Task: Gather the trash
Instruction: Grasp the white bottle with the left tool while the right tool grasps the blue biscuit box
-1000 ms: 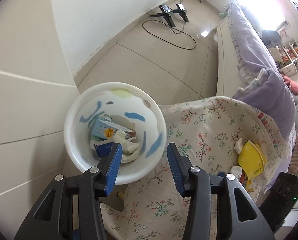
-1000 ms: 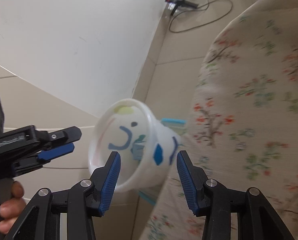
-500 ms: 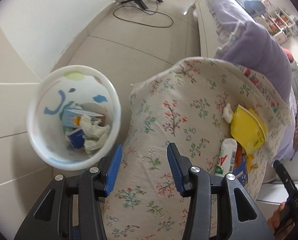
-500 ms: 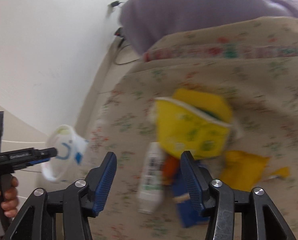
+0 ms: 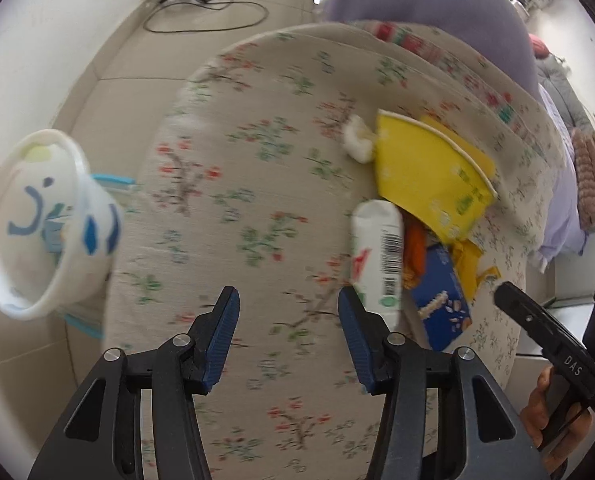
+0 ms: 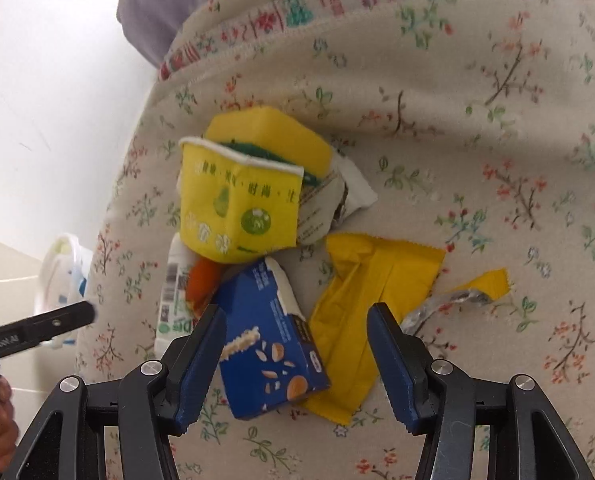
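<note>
Right gripper [image 6: 297,354] spread wide, empty, hovering over blue carton [image 6: 271,354] and yellow wrapper [image 6: 361,296] on the floral cloth [image 6: 477,128]. Left gripper [image 5: 287,336] also spread, empty, above bare cloth, white tube [image 5: 377,256] just right of it. Yellow cup [image 6: 237,204] tops the trash pile. White bin [image 5: 37,224] stands off the cloth's left edge.

A: From my left wrist feed the floral cloth [image 5: 257,200] is smeared with blur; I can't read the white tube [image 5: 377,256] beyond its barcode.

B: And the bin?

A: The white trash bin [image 6: 63,276] is mostly hidden behind the cloth's edge on my right feed. The orange wrapper [image 6: 201,280] is largely buried under the yellow carton [image 6: 237,216] and blue box [image 6: 269,344].
</note>
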`<act>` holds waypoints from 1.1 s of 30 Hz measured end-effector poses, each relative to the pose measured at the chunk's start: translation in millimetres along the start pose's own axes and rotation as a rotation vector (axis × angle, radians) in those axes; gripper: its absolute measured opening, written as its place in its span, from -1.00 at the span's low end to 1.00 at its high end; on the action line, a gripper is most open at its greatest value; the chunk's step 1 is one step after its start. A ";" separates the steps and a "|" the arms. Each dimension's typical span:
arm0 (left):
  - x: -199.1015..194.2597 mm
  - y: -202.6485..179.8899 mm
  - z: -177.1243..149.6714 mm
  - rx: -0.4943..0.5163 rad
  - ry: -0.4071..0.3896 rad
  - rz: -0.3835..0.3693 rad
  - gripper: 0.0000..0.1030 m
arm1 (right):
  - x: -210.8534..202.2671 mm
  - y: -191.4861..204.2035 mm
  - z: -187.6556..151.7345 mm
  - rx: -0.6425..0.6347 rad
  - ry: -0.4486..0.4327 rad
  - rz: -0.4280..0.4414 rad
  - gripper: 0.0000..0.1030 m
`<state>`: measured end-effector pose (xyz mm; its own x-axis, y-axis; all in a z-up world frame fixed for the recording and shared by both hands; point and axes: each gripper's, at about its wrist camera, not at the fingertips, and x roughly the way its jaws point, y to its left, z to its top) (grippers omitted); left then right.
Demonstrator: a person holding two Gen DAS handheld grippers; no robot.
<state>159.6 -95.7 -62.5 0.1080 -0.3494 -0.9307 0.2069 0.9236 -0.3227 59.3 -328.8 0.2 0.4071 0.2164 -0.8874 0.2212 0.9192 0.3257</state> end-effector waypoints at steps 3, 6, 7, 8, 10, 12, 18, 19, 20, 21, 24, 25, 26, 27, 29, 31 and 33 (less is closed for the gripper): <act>6.7 -18.7 -1.3 0.029 -0.006 -0.015 0.06 | 0.4 -3.5 0.0 0.006 0.008 -0.003 0.23; 17.3 -39.3 -3.2 0.075 0.010 -0.035 0.06 | 3.0 -6.0 -0.5 0.007 0.013 0.002 0.23; 20.8 -44.3 -3.5 0.086 0.014 -0.032 0.06 | 3.6 -6.6 -0.7 0.007 0.017 -0.002 0.23; 25.6 -49.8 -3.7 0.101 0.023 -0.022 0.06 | 4.2 -6.1 -0.9 0.004 0.020 -0.009 0.23; 35.1 -56.1 -3.2 0.120 0.032 0.002 0.06 | 8.5 -2.4 -3.2 -0.026 0.033 -0.030 0.23; 44.8 -57.0 -1.8 0.119 0.044 0.027 0.06 | 13.0 5.2 -6.5 -0.072 0.042 -0.058 0.23; 56.8 -56.2 1.9 0.119 0.053 0.005 -0.02 | 26.9 31.9 -22.4 -0.232 0.075 -0.121 0.25; 58.4 -57.4 0.7 0.137 0.061 0.000 -0.17 | 28.4 37.0 -25.5 -0.262 0.077 -0.130 0.31; 60.5 -58.2 0.2 0.152 0.071 0.005 -0.24 | 29.5 40.2 -27.1 -0.283 0.079 -0.136 0.36; 59.5 -60.0 -1.5 0.172 0.064 0.015 -0.24 | 31.1 43.4 -28.7 -0.303 0.080 -0.142 0.37; 56.4 -61.7 -4.7 0.191 0.056 0.015 -0.24 | 36.8 49.9 -33.2 -0.351 0.084 -0.157 0.39; 55.3 -62.0 -5.4 0.191 0.054 0.010 -0.24 | 37.7 51.3 -34.4 -0.362 0.083 -0.166 0.41; 53.5 -61.5 -6.2 0.191 0.050 0.010 -0.24 | 38.2 51.8 -35.0 -0.368 0.082 -0.172 0.43; 45.2 -52.7 -7.3 0.190 0.044 0.011 -0.24 | 40.1 52.8 -35.3 -0.372 0.083 -0.177 0.43; 42.7 -53.7 -10.0 0.188 0.031 0.020 -0.24 | 42.4 54.4 -36.5 -0.387 0.079 -0.198 0.44; 36.2 -50.1 -9.8 0.182 0.028 0.022 -0.24 | 48.8 58.3 -37.3 -0.411 0.069 -0.234 0.45; 33.3 -47.1 -11.5 0.178 0.030 0.023 -0.24 | 54.1 62.3 -38.9 -0.431 0.067 -0.262 0.45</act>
<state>142.3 -149.0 -80.3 0.0864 -0.3214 -0.9430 0.3739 0.8878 -0.2684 60.7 -247.0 -40.3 0.3262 -0.0317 -0.9448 -0.0835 0.9946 -0.0622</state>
